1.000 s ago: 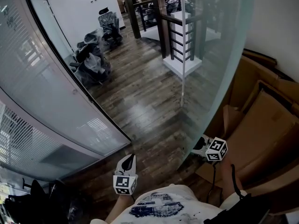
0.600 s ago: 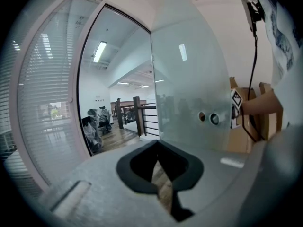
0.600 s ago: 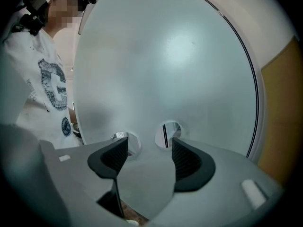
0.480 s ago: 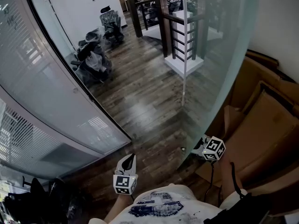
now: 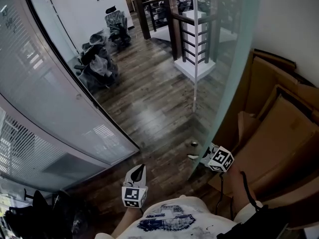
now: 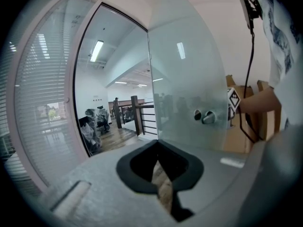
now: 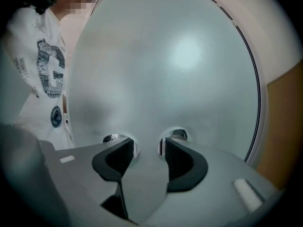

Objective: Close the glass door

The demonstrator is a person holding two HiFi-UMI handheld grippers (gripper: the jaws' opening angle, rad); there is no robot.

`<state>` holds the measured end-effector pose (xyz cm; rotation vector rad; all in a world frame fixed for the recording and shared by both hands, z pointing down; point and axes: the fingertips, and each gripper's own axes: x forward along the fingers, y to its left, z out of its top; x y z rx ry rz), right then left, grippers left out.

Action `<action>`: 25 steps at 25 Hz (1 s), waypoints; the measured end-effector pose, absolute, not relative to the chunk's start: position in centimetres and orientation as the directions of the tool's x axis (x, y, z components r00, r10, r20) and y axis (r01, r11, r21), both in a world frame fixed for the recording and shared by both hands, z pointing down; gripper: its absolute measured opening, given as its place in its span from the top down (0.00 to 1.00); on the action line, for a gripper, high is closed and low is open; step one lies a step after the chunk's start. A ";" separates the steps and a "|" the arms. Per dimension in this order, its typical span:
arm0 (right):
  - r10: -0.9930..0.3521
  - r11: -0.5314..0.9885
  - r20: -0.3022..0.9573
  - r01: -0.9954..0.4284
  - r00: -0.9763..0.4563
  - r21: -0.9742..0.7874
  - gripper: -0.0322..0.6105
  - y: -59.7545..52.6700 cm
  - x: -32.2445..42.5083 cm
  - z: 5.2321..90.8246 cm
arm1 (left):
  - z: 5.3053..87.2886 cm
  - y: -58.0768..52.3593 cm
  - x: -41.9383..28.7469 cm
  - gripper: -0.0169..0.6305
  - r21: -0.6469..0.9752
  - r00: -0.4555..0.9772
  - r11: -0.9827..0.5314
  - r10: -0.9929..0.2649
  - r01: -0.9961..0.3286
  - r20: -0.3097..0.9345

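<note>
The frosted glass door (image 5: 224, 68) stands ajar, its free edge running down the middle of the head view. Two round metal knobs (image 5: 192, 144) sit near that edge; they also show in the left gripper view as knobs (image 6: 208, 117). My right gripper (image 5: 205, 153) is on the door's far side, close against the glass by the knobs. In its own view the right gripper (image 7: 147, 148) is open; its jaws have just been closing, with only bare glass beyond the gap and a knob (image 7: 178, 135) behind each tip. My left gripper (image 5: 138, 167) hangs shut over the floor, holding nothing.
Flattened cardboard boxes (image 5: 279, 128) lean against the wall behind the door at right. A glass partition with blinds (image 5: 50, 108) runs along the left. Wrapped office chairs (image 5: 99, 63) and a dark stair railing (image 5: 189, 29) stand beyond the doorway on the wooden floor (image 5: 149, 108).
My right gripper has shifted left along with the door's free edge, which has swung left. The two knobs have come into the head view. The left gripper has stayed put.
</note>
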<state>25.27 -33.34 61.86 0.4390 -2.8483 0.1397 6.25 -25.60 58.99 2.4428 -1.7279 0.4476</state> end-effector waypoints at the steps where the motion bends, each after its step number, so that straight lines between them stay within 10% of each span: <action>1: -0.287 0.949 0.261 -0.310 -0.922 -0.051 0.64 -33.4 24.9 61.9 | 59.0 -25.6 6.3 0.97 -0.072 0.305 -0.341 -0.902 -0.937 0.304; 25: -0.272 0.959 0.269 -0.282 -0.924 -0.002 0.70 -33.8 21.0 62.0 | 58.7 -25.1 5.5 0.97 -0.070 0.234 -0.264 -0.930 -0.962 0.284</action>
